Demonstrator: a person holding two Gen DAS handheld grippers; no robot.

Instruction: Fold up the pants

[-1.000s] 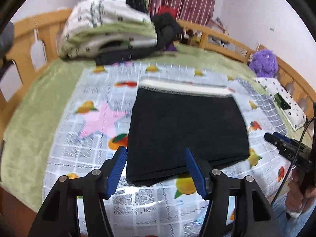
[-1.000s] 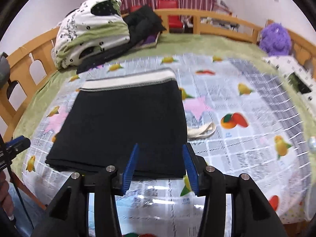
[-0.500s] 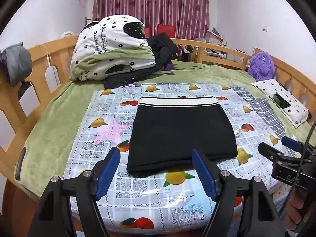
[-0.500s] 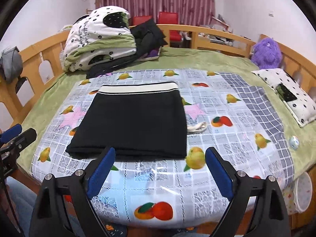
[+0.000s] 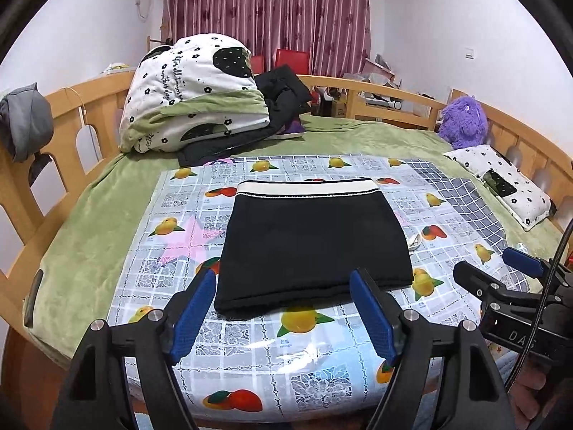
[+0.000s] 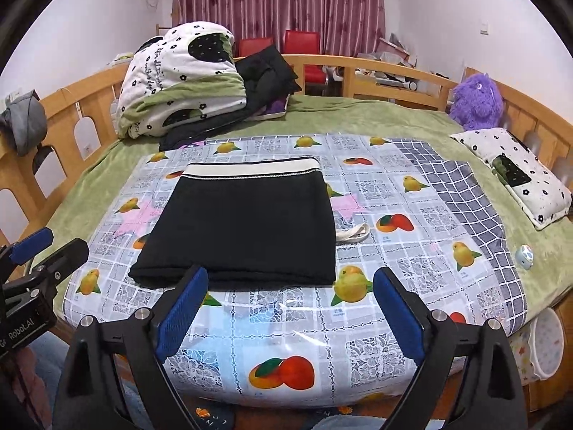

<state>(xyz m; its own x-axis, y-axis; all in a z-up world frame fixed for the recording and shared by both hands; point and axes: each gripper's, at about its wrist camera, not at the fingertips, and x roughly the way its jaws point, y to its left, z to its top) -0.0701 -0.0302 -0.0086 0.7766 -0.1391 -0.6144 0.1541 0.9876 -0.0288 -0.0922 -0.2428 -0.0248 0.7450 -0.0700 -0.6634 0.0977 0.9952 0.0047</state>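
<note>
Two grippers, both with jaws spread wide, nothing between them: left gripper (image 5: pixel 283 310), right gripper (image 6: pixel 290 308), each held clear of near bed edge. Folded black pants (image 6: pixel 243 225) lie flat on fruit-print mat (image 6: pixel 412 258), cream waistband at 12 o'clock. Small pale strap, possibly drawstring (image 6: pixel 352 233), at pants' 3 o'clock. Folded quilt (image 5: pixel 193 96) at 11 o'clock; purple plush (image 6: pixel 476 102) at 2 o'clock.

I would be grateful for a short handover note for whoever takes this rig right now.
Left gripper: open, empty, hovering short of the near edge.
Right gripper: open, empty, likewise clear of the cloth.
Black pants: lying folded into a flat rectangle on the fruit-print mat, white waistband at the far side.
Done: folding looks complete.
Left: perhaps only a check of the edges.
</note>
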